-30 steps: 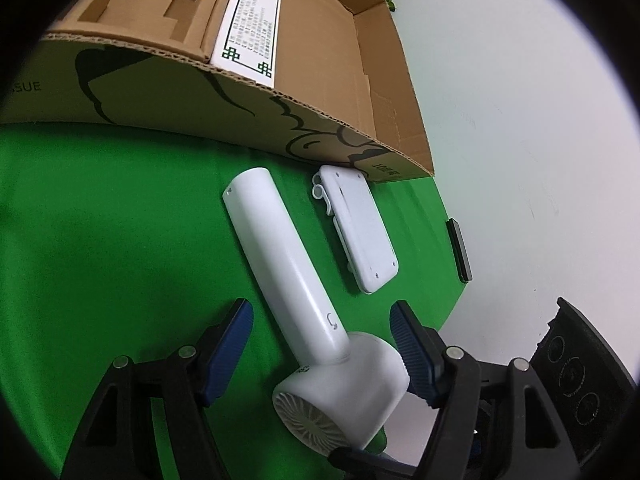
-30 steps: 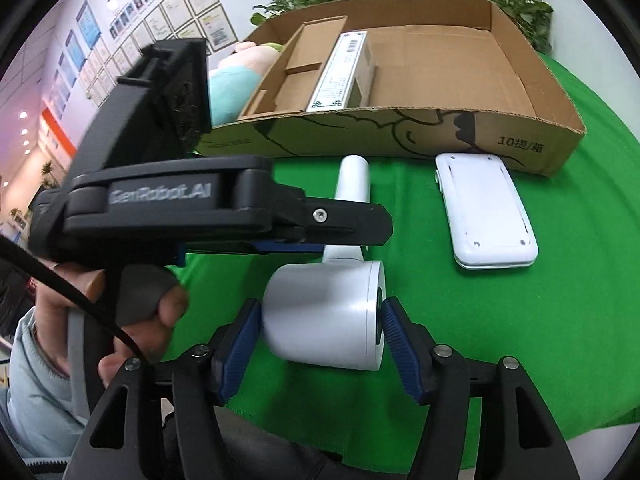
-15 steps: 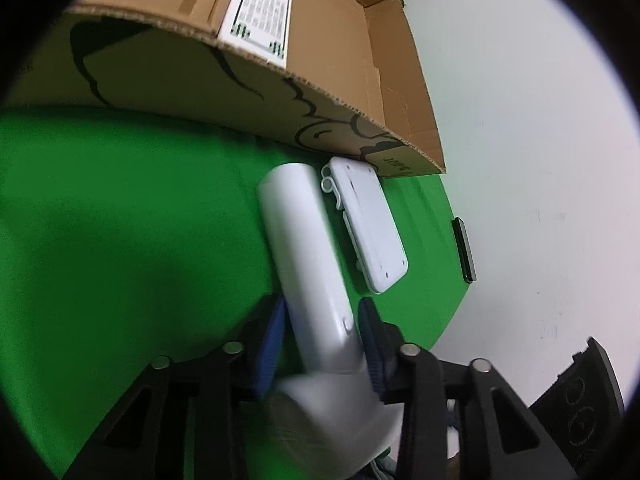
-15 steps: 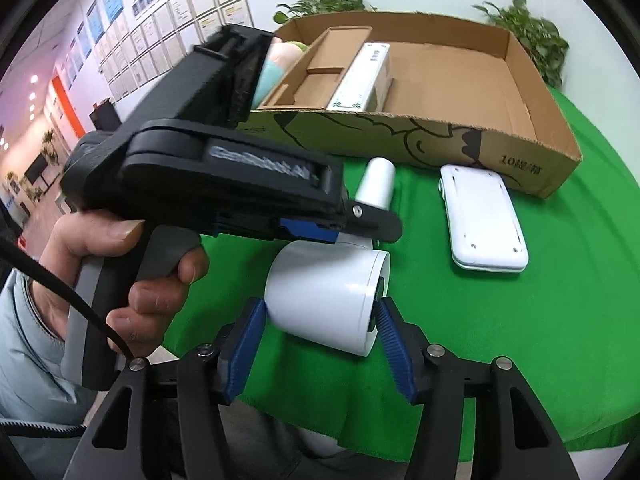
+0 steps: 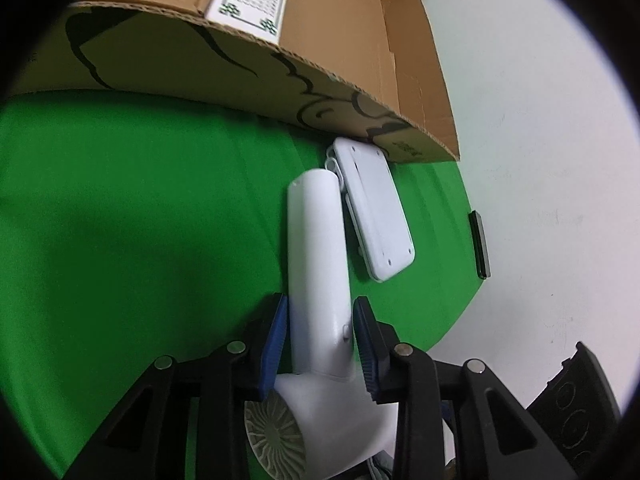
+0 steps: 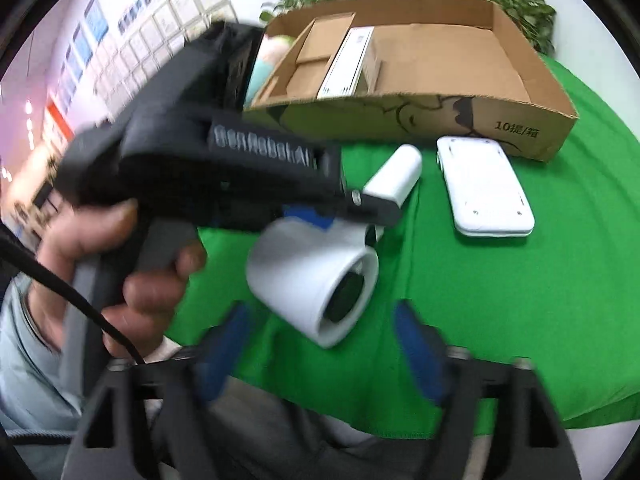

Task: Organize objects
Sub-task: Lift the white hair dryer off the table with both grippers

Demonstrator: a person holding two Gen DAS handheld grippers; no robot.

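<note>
A white hair dryer (image 5: 318,264) lies over the green cloth, its handle pointing toward the cardboard box (image 5: 224,64). My left gripper (image 5: 320,340) is shut on the handle just above the round head; it also shows in the right wrist view (image 6: 348,212), gripping the dryer (image 6: 316,280). My right gripper (image 6: 324,352) is open and empty, just in front of the dryer's barrel and apart from it. A flat white device (image 5: 372,212) lies beside the handle against the box (image 6: 420,112); it also shows in the right wrist view (image 6: 484,188).
The box holds a smaller cardboard box with a white label (image 6: 348,62) and a soft pastel toy (image 6: 264,64). A dark slim device (image 5: 479,244) lies at the cloth's right edge. Green plants (image 6: 516,12) stand behind the box. The table's front edge is near me.
My right gripper has let go of the dryer's barrel, opened and drawn back. My left gripper stays shut on the handle and has turned the dryer and raised it a little.
</note>
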